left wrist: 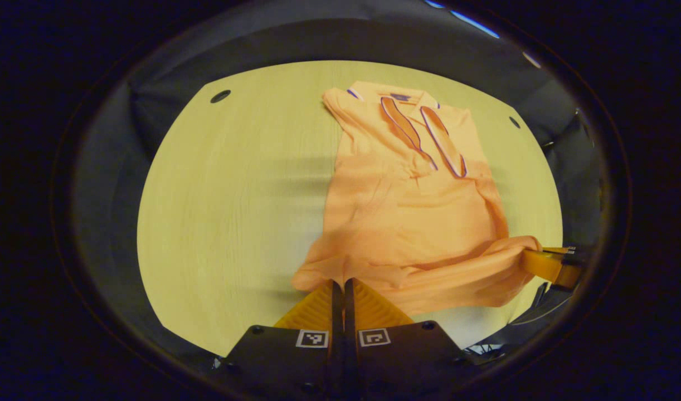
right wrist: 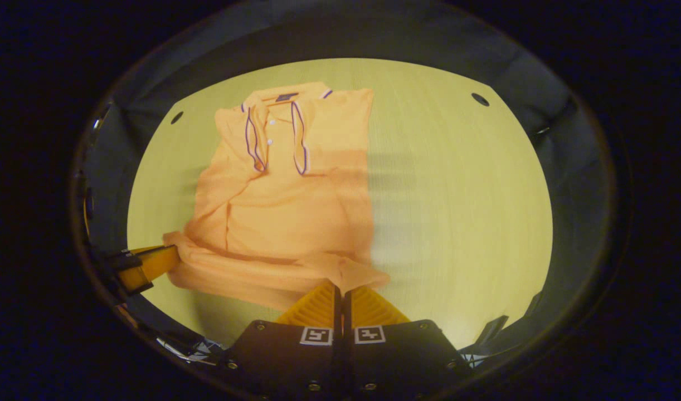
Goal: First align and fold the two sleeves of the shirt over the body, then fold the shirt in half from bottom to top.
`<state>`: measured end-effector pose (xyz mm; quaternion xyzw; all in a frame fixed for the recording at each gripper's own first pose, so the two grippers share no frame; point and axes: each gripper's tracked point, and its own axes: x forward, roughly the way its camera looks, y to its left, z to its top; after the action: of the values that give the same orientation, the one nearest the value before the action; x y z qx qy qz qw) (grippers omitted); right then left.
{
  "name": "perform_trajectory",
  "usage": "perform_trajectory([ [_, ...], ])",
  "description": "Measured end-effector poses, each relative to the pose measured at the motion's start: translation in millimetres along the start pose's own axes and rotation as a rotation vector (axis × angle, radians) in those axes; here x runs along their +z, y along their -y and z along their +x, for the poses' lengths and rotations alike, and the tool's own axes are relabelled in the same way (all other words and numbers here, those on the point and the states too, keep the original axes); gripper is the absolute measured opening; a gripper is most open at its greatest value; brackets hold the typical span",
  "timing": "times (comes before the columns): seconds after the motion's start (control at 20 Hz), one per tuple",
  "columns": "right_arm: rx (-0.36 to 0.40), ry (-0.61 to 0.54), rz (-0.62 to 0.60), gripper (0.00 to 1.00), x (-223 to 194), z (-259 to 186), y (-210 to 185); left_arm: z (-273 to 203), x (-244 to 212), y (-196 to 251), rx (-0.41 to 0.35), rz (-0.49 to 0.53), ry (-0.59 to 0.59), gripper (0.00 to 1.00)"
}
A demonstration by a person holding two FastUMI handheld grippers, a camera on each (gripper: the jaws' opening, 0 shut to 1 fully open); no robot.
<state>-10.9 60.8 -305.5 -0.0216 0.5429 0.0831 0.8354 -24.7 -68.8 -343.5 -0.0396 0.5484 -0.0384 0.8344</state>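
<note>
An orange polo shirt (left wrist: 413, 206) lies on the pale wooden table (left wrist: 234, 195), collar at the far end, both sleeves folded over the body. In the left gripper view my left gripper (left wrist: 340, 285) is shut on the bottom hem at its left corner, and the right gripper (left wrist: 546, 262) pinches the other hem corner at the far right. In the right gripper view the shirt (right wrist: 290, 206) shows with my right gripper (right wrist: 340, 288) shut on the hem's right corner, and the left gripper (right wrist: 151, 262) holds the left corner. The hem is lifted and bunched between them.
The table (right wrist: 463, 211) has small dark holes near its far corners (left wrist: 220, 96) (right wrist: 480, 99). Dark booth cloth surrounds the table. Bare tabletop lies to the left of the shirt in the left gripper view and to its right in the right gripper view.
</note>
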Motion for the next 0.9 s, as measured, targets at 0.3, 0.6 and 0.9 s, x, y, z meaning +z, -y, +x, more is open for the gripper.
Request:
perform_trajectory([
  [0.3, 0.016, 0.120, 0.002, 0.00, 97.0, -3.0, 2.8, 5.7, 109.6, -1.1, 0.011, -0.042, 0.125, 0.06],
  [0.6, 0.013, 0.263, 0.038, 0.00, 194.5, -3.9, 7.7, 17.4, 199.9, 5.2, 0.053, 0.010, 0.271, 0.05],
  [0.9, -0.011, 0.350, 0.061, 0.00, 254.5, 30.7, 19.1, 62.4, 261.3, 12.4, 0.009, -0.053, 0.350, 0.05],
])
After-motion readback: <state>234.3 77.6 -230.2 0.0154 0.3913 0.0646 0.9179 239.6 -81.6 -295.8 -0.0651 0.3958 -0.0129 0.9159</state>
